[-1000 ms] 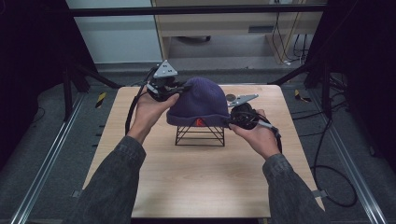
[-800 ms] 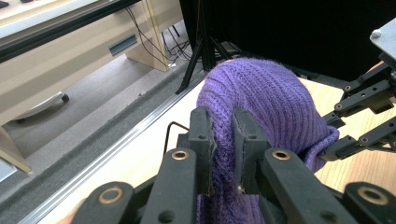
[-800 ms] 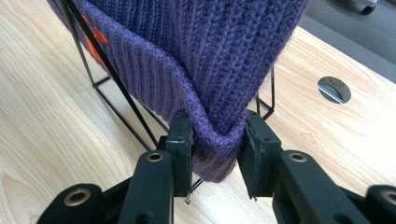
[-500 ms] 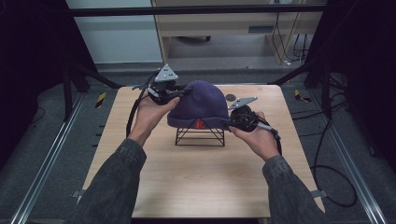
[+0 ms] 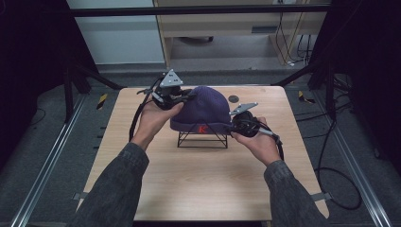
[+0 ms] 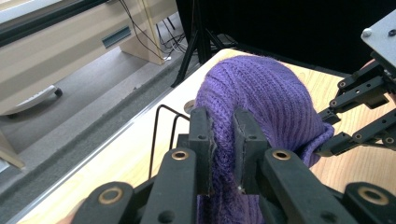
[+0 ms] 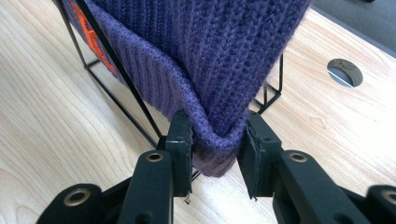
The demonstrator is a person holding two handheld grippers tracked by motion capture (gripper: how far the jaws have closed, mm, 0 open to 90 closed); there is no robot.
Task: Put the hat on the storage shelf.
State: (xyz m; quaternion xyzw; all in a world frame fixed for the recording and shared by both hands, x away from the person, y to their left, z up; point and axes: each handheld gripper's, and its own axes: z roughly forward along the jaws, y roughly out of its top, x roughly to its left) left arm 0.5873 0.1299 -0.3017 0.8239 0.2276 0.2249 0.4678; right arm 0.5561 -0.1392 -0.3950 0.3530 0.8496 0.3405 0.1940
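Overhead, orange letter (image 5: 203,128) on beanie (image 5: 203,106) cuff.

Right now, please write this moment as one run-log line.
left gripper: shut on purple beanie | right gripper: shut on its cuff | beanie: sits on black wire stand | surface: wooden table

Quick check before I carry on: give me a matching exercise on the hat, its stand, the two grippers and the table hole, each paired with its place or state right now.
Things:
1. purple knit hat
2. black wire stand
3. left gripper
4. right gripper
5. round hole in the table

Places or states:
A. pinches the folded brim at the hat's lower edge
B. lies in the wood behind the hat, apart from it
C. sits draped over the stand
D. pinches a fold of knit on the hat's side
E. stands on the table under the hat

Pairs: 1-C, 2-E, 3-D, 4-A, 5-B
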